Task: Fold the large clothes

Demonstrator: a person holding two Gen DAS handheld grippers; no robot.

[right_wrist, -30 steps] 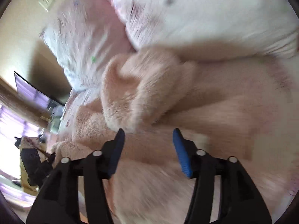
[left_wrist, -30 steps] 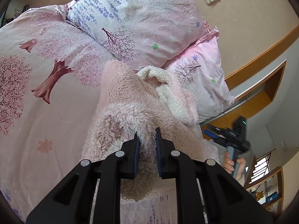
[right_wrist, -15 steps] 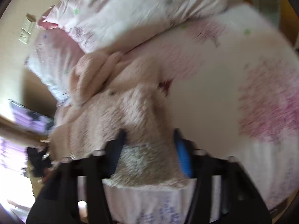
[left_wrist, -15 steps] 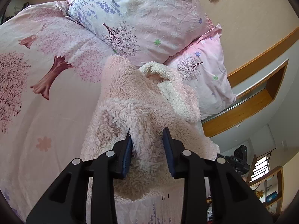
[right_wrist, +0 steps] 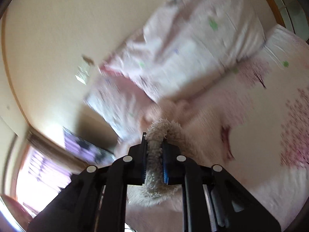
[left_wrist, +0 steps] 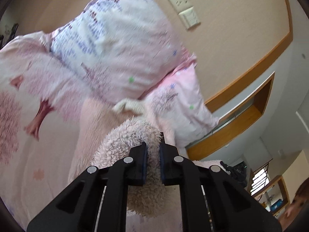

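Your left tool point(left_wrist: 152, 150) has just closed and now pinches a fold of the pink fleece garment point(left_wrist: 133, 135), raised off the bed point(left_wrist: 29, 100). Your right tool point(right_wrist: 154, 148) has also just closed, clamped on the garment's cream fluffy edge. The rest of the garment lies on the bed just in front of the pillows point(left_wrist: 123, 44), touching the lower one.

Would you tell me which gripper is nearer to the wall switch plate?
Hard to tell, as both are well short of it. The left gripper and right gripper each clamp the pink fleece garment; the switch plate sits above the pillows.
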